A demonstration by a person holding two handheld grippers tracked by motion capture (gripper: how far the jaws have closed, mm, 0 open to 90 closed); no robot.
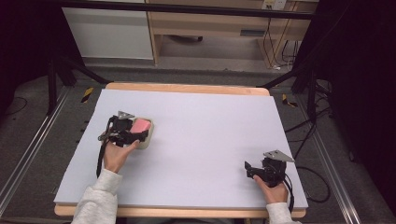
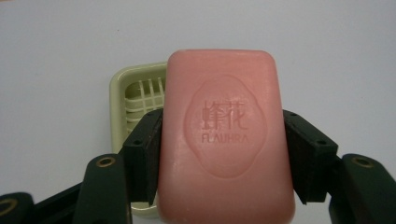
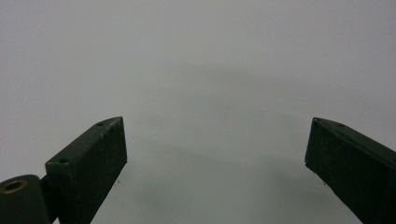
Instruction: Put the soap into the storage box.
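Note:
A pink bar of soap (image 2: pixel 224 135) with an embossed stamp sits between the two black jaws of my left gripper (image 2: pixel 223 144), whose pads press on its long sides. Just beyond and below it lies a pale green soap dish (image 2: pixel 122 100) with a slotted grid inside, partly covered by the bar. In the high view the left gripper (image 1: pixel 135 132) holds the soap (image 1: pixel 140 125) over the dish (image 1: pixel 148 139) on the table's left side. My right gripper (image 1: pixel 251 169) rests near the front right, its jaws (image 3: pixel 215 158) wide apart over bare table.
The white tabletop (image 1: pixel 205 135) has a wooden rim, with the front edge close to both hands. Black frame legs and cables stand on the floor to the left and right. A wooden desk stands beyond the far edge.

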